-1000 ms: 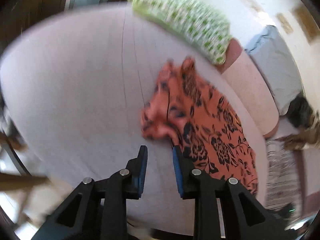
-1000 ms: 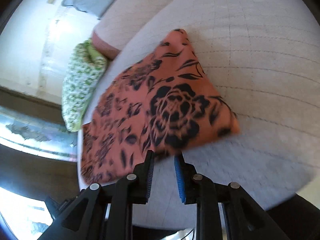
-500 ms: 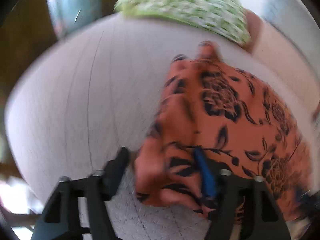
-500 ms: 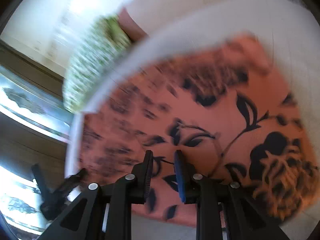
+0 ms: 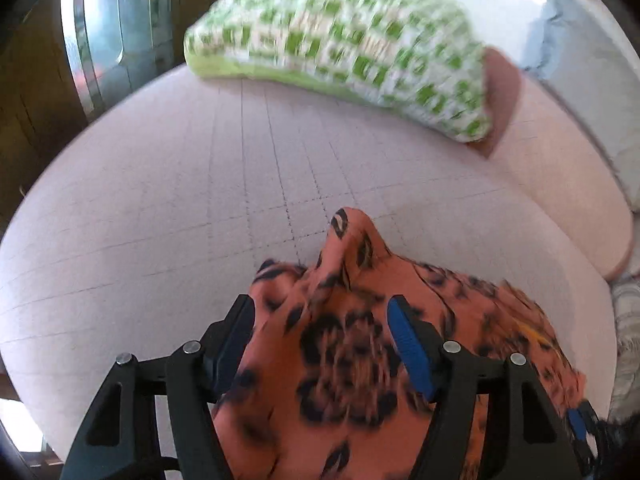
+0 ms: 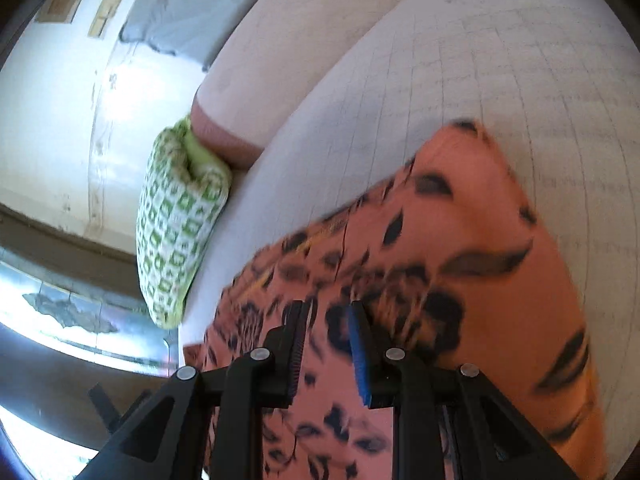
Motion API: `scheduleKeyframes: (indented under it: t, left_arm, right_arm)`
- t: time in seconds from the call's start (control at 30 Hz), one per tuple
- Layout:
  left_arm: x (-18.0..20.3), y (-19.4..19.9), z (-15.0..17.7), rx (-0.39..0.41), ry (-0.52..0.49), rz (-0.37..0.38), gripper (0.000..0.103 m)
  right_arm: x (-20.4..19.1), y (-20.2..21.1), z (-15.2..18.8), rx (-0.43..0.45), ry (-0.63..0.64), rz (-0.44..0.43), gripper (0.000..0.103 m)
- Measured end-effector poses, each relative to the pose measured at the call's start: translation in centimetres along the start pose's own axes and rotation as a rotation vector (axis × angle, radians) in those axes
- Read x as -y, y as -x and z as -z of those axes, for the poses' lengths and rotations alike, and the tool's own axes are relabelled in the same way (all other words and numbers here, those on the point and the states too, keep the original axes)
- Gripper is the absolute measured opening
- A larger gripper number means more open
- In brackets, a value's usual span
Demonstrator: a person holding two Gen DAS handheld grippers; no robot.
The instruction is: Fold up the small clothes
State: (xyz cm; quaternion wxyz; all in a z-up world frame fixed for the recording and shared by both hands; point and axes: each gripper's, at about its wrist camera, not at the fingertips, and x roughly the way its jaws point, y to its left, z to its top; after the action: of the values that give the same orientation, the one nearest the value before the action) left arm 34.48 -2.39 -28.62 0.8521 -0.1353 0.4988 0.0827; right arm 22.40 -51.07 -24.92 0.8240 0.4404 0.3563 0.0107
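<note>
My left tongs [image 5: 320,344] stand wide apart over the near end of the orange floral garment [image 5: 360,360], which lies bunched on the pale quilted bed [image 5: 160,200]. The cloth fills the gap between the two fingers; the blue pad [image 5: 408,352] sits beside a fold, but I cannot see either pad pressing on the fabric. A small peak of the garment points away from me towards the green-and-white checked pillow [image 5: 340,40], which lies well apart at the far edge of the bed.

From the right side, my right tongs [image 6: 328,344] are nearly together, with only a narrow gap between the fingers. The garment [image 6: 460,240] spreads under and beyond them; whether a layer is pinched in that gap I cannot tell, as the picture is blurred there. The pillow [image 6: 176,232] leans at the left edge of the bed [image 6: 480,60].

Compared with a second ago, the left tongs were close together and short of the cloth, with bare bed between them; their jaws have just been opening and the garment now lies between them. The right tongs then sat at the garment's edge; now the cloth runs beneath them.
</note>
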Motion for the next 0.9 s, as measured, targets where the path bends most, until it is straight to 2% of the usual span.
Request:
scheduleKeyframes:
  t: [0.07,0.1,0.13,0.17,0.2,0.27,0.43,0.5,0.57,0.63,0.67,0.7,0.73,0.77,0.8,0.9]
  left_arm:
    - [-0.3,-3.3,-0.9,-0.068,0.054,-0.1,0.071]
    - [-1.0,-4.4,-1.0,-0.105,0.097,-0.104,0.071]
    - [-2.0,-4.6,-1.0,-0.085,0.15,-0.065,0.071]
    - [-2.1,-4.1,-0.9,-0.067,0.15,-0.06,0.071]
    - [-1.8,-3.8,-0.9,-0.071,0.13,-0.069,0.071]
    - [-1.5,-3.0,-0.4,-0.084,0.086,-0.069,0.071]
    - [-3.5,2.4,3.6,-0.043,0.155,0.029,0.071]
    - [-2.9,4.3,5.4,-0.041,0.122,0.049,0.071]
    - [-2.1,5.6,7.2,-0.051,0.08,0.063,0.071]
    - [-1.8,6.1,8.9,-0.055,0.036,0.031,0.071]
    - [-1.8,5.6,9.8,-0.076,0.01,-0.023,0.071]
    - [-2.1,4.8,10.3,-0.107,0.014,-0.035,0.075]
    - [-2.7,4.4,10.5,-0.12,0.048,-0.006,0.076]
    - [-3.2,4.7,10.6,-0.112,0.088,0.019,0.076]
    - [-3.2,5.3,10.6,-0.123,0.097,0.011,0.076]
    - [-3.0,7.5,10.6,-0.126,0.091,0.007,0.075]
  right_arm:
    - [0.9,-0.4,-1.4,0.004,-0.016,0.001,0.025]
    - [1.4,-1.5,-2.2,-0.013,-0.026,0.018,0.026]
    - [2.9,-2.5,-2.9,-0.037,-0.047,0.07,0.026]
    - [4.1,-2.7,-3.2,-0.043,-0.083,0.058,0.026]
    - [5.1,-2.8,-3.5,-0.05,-0.142,0.007,0.026]
    - [5.4,-2.2,-3.6,-0.054,-0.186,-0.027,0.026]
    - [3.5,1.2,-2.5,0.061,-0.109,-0.064,0.029]
    - [3.4,2.2,-1.4,0.04,-0.115,-0.078,0.035]
    - [3.7,3.2,0.0,-0.007,-0.115,-0.11,0.035]
    - [3.2,3.6,1.5,-0.042,-0.045,-0.077,0.035]
    - [3.4,3.5,2.0,-0.052,-0.021,-0.053,0.04]
    - [3.5,2.8,2.5,-0.072,0.001,-0.01,0.051]
    - [4.4,2.1,2.9,-0.103,0.002,0.028,0.052]
    - [5.2,1.7,3.1,-0.119,-0.017,0.027,0.047]
    - [6.1,2.1,3.2,-0.109,-0.058,0.004,0.041]
    - [6.3,4.4,3.9,-0.071,-0.052,-0.03,0.045]
